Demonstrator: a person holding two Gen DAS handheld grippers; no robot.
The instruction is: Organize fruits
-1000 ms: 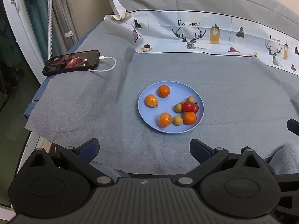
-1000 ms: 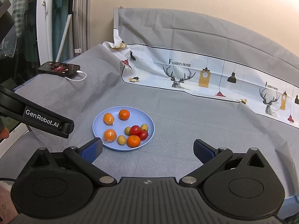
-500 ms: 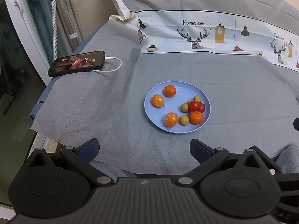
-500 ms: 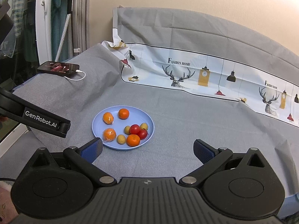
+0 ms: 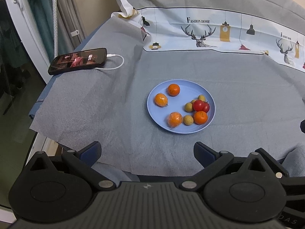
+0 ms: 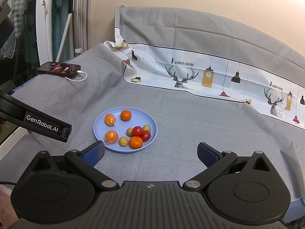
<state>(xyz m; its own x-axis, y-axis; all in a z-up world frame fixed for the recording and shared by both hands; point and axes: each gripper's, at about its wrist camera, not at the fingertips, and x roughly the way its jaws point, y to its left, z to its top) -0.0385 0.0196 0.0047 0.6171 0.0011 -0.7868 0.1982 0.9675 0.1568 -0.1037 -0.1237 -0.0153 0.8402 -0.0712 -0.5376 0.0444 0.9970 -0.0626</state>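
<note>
- Grey cloth [image 5: 106, 103] lying over the table, seen from the left wrist, with a printed strip [image 5: 225, 32] of deer and lamps running along the far side and a curtain hanging at far left.
- Sitting near the cloth's middle: a blue plate [image 5: 187, 92] carrying all the fruit.
- Resting on the plate's far left part: two oranges [image 5: 173, 89], well apart from the cluster at right.
- Crowding together at right: red tomatoes [image 5: 198, 105], small yellow-brown fruits [image 5: 188, 107] and another orange, touching one another.
- Lying at the near edge: a plastic-wrapped orange [image 5: 174, 119], just beside a yellow-brown fruit.
- Lying at the far left corner, well apart from the plate: a phone [image 5: 78, 61] with a lit screen and a white cable [image 5: 114, 64] looping from it.
- Hovering at the table's near edge: the left gripper [image 5: 146, 150], fingers spread wide, gripping nothing, nothing standing between it and the plate.
- Showing the same table from the right wrist: the plate [image 6: 112, 120] lying ahead and to the left.
- Hanging just short of the plate: the right gripper [image 6: 150, 150], fingers wide apart and empty, its left fingertip overlapping the rim in this view.
- Reaching in from the left beside the plate: the black, labelled body of the left gripper, not covering the fruit.
- Resting at far left: the phone [image 6: 59, 69].
</note>
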